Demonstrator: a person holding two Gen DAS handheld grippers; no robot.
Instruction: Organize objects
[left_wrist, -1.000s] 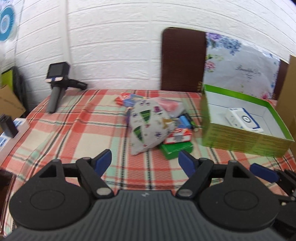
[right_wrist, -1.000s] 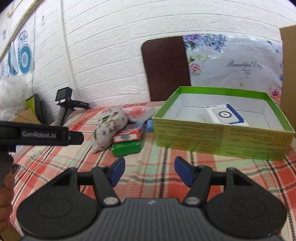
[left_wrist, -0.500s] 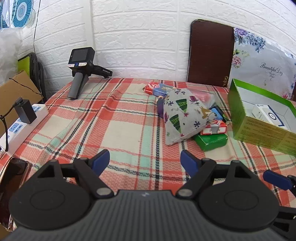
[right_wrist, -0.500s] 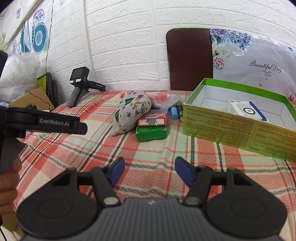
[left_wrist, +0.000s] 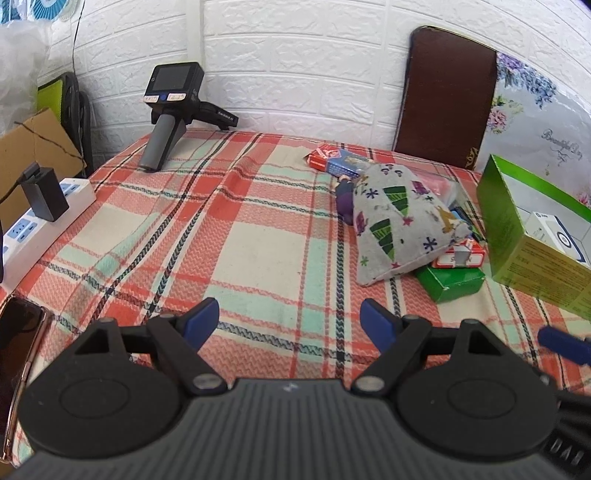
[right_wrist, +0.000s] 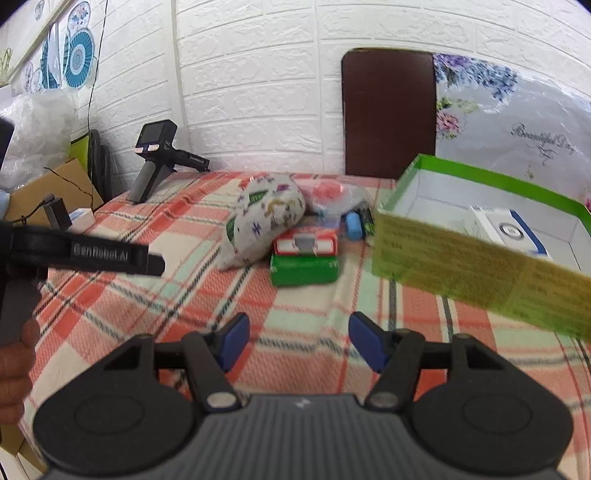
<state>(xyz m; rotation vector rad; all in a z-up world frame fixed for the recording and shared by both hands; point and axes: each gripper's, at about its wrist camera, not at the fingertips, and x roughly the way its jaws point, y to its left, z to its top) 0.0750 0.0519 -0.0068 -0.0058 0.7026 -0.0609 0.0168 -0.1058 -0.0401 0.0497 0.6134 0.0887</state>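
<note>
White brick wall backs a plaid tablecloth (left_wrist: 258, 236). Since a moment ago my view has swung left, showing a power strip (left_wrist: 40, 221) and spare handheld gripper (left_wrist: 170, 110). My left gripper (left_wrist: 288, 319) and right gripper (right_wrist: 297, 338) hover with fingers apart, holding nothing. Mid-table, a printed pouch (left_wrist: 395, 221) lies on card boxes (left_wrist: 448, 278), just beside the green box (right_wrist: 476, 240).
</note>
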